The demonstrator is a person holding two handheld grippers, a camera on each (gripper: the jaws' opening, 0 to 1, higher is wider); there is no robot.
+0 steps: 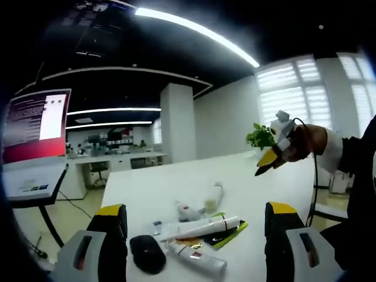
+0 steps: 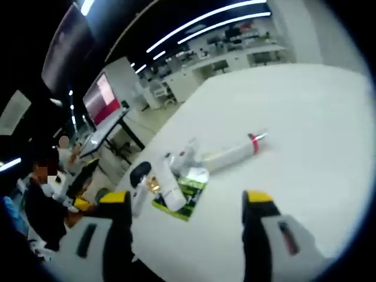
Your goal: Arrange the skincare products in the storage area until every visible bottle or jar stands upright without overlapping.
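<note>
Closest in the left gripper view are the left gripper's [image 1: 194, 235] two jaws, grey with yellow tips, spread wide and holding nothing. Just past them on the white table [image 1: 258, 176] sits a round black lid or jar [image 1: 147, 254]. Beside it lie white tubes [image 1: 202, 226], long and smooth, some crossing each other on a flat green packet [image 1: 226, 234]. A small bottle [image 1: 214, 197] lies farther back. All of them are lying down, none standing up.

This view also shows a hand holding the right gripper [image 1: 268, 161] up in the air, near a green plant [image 1: 259, 137]. A red screen [image 1: 36, 124] stands at the left.

The right gripper view shows its own jaws spread apart and empty. It shows one long white tube with a red band [image 2: 235, 154] lying apart from the pile, and people by the desks.
</note>
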